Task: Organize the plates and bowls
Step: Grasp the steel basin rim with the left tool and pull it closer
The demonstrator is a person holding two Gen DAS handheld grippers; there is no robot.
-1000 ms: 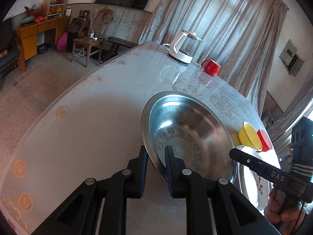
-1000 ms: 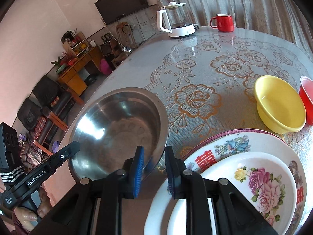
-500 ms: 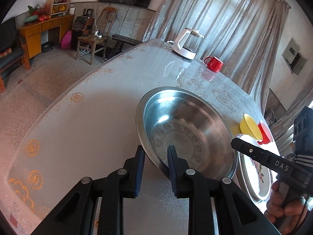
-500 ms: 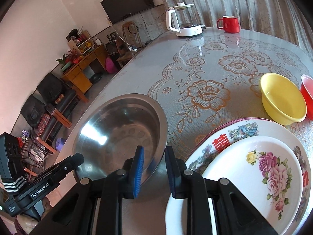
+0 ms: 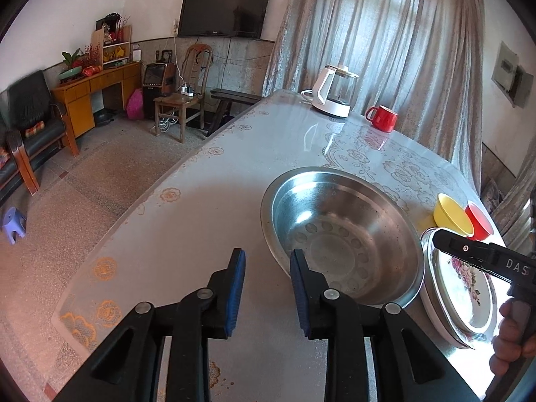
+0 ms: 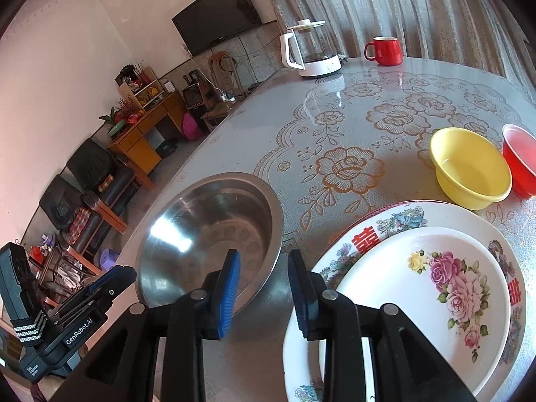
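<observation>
A large steel bowl (image 5: 341,234) (image 6: 207,227) sits flat on the table. My left gripper (image 5: 267,268) is at its near-left rim. Its jaws are opening, and the rim runs just ahead of the right pad with neither pad pressing on it. My right gripper (image 6: 264,268) straddles the bowl's opposite rim. Its jaws are opening too, with a gap showing on both sides of the rim. Right of the bowl, a floral plate (image 6: 435,284) (image 5: 469,284) lies on a bigger plate (image 6: 368,231) with red characters. Beyond them stand a yellow bowl (image 6: 469,167) (image 5: 450,212) and a red bowl (image 6: 521,157) (image 5: 479,222).
A white kettle (image 5: 331,93) (image 6: 311,53) and a red mug (image 5: 383,119) (image 6: 385,50) stand at the far end of the table (image 5: 201,217). The table's curved edge runs left of the steel bowl, with floor, chairs and a wooden desk beyond it.
Both grippers' jaws have widened and let go of the steel bowl's rim. Both have drawn back a little from the bowl, which now rests on the table.
</observation>
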